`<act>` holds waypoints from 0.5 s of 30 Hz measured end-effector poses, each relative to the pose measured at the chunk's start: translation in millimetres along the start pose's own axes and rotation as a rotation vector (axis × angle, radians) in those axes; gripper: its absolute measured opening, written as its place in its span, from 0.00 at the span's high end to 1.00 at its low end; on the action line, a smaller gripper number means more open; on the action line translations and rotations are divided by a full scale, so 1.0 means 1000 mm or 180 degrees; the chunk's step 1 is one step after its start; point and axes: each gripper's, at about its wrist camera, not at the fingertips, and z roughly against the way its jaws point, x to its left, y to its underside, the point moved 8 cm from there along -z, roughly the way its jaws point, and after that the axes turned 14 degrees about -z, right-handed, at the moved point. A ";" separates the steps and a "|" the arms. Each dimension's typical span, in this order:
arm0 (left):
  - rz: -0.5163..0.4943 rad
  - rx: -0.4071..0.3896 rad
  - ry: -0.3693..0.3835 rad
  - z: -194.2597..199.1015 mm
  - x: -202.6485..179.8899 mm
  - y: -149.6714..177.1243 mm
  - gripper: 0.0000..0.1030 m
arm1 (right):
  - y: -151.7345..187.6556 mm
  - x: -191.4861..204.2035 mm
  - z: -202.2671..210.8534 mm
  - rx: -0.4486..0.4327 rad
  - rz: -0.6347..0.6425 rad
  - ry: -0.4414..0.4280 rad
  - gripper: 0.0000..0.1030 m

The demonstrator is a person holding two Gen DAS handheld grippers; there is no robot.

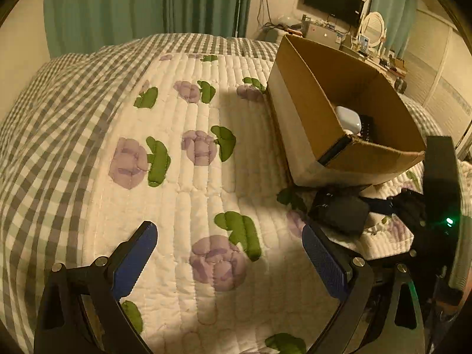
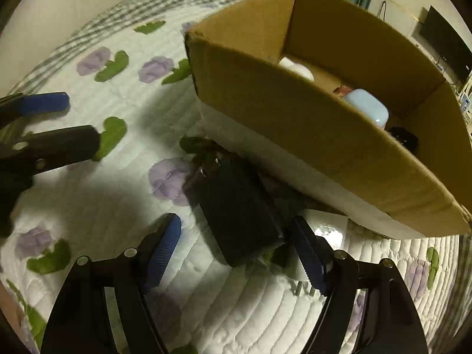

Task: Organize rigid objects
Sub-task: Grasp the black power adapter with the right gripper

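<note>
A black power adapter with metal prongs lies on the quilt against the cardboard box. My right gripper is open, its blue pads on either side of the adapter's near end. In the left wrist view the adapter lies right of my left gripper, which is open and empty over the quilt. The box holds a pale blue case, a white object and a black item. The left gripper's fingers show at the far left of the right wrist view.
A white flat object lies under the box's near corner by my right finger. The bed has a floral quilt and a checked cover. Green curtains, a wall TV and a cluttered dresser stand behind.
</note>
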 end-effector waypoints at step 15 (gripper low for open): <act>-0.0001 0.0000 -0.0086 0.015 -0.007 0.005 0.03 | 0.007 -0.025 0.037 -0.0260 -0.0728 -0.0253 0.59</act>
